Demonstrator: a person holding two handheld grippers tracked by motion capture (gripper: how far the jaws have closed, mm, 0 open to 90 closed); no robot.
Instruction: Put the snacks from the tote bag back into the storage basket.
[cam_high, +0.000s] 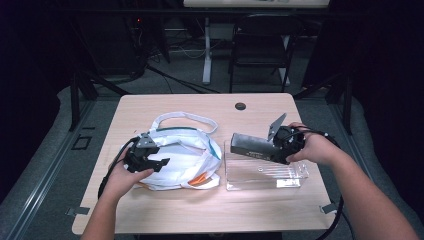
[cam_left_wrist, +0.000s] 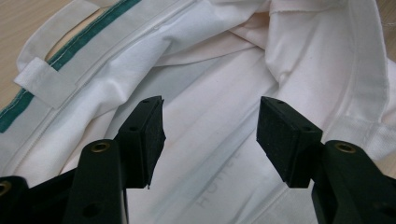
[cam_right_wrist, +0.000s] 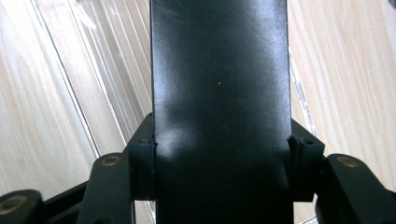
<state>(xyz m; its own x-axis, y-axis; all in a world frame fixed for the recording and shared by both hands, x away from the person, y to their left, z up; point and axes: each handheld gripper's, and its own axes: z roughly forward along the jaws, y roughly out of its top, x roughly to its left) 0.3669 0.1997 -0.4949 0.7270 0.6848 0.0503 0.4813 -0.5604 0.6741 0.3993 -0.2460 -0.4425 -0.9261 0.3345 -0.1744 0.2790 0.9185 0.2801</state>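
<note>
A crumpled white cloth bag (cam_high: 185, 155) with a green stripe (cam_left_wrist: 70, 51) and white handles lies left of the table's centre. My left gripper (cam_high: 161, 163) hovers over its left part, jaws open, the white fabric (cam_left_wrist: 210, 126) beneath them with nothing pinched. My right gripper (cam_high: 272, 146) is shut on a dark grey box-shaped object (cam_high: 250, 144), held level above a clear plastic container (cam_high: 265, 172). In the right gripper view the dark object (cam_right_wrist: 219, 93) runs up between both pads, which press on its sides.
The wooden table (cam_high: 175, 210) has a round cable hole (cam_high: 240, 106) near its far edge. A black folding chair (cam_high: 262, 45) and a desk leg stand beyond the table. A strip of bare tabletop runs along the near edge.
</note>
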